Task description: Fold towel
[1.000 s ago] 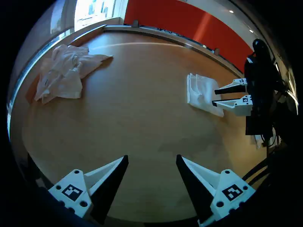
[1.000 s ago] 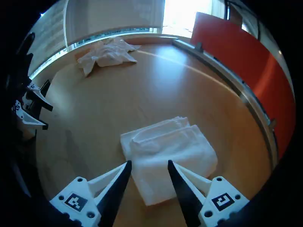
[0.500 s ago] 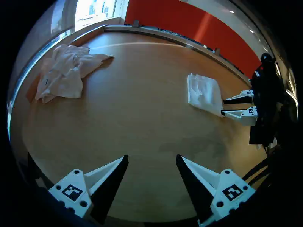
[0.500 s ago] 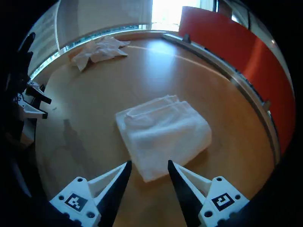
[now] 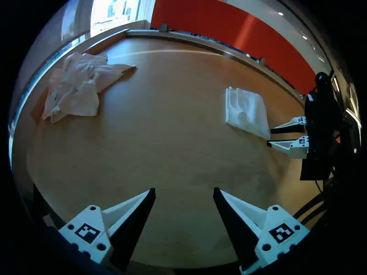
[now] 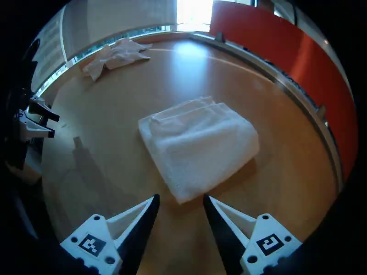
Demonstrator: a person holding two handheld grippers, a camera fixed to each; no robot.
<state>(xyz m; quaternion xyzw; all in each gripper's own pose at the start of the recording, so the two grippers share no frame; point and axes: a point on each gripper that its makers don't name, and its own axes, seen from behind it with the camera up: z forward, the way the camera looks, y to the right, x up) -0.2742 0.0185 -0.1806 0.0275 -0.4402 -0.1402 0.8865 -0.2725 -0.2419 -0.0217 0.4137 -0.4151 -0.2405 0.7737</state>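
Both gape empty: left tongs point(image 5: 184, 189), right tongs point(image 6: 181, 196) at a corner of the folded towel point(image 6: 199, 144).

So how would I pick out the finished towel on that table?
Start at the wooden table beside the red wall. The folded towel lies ahead of the right gripper. It is a neat flat rectangle, unlike the crumpled cloth heap by the window.
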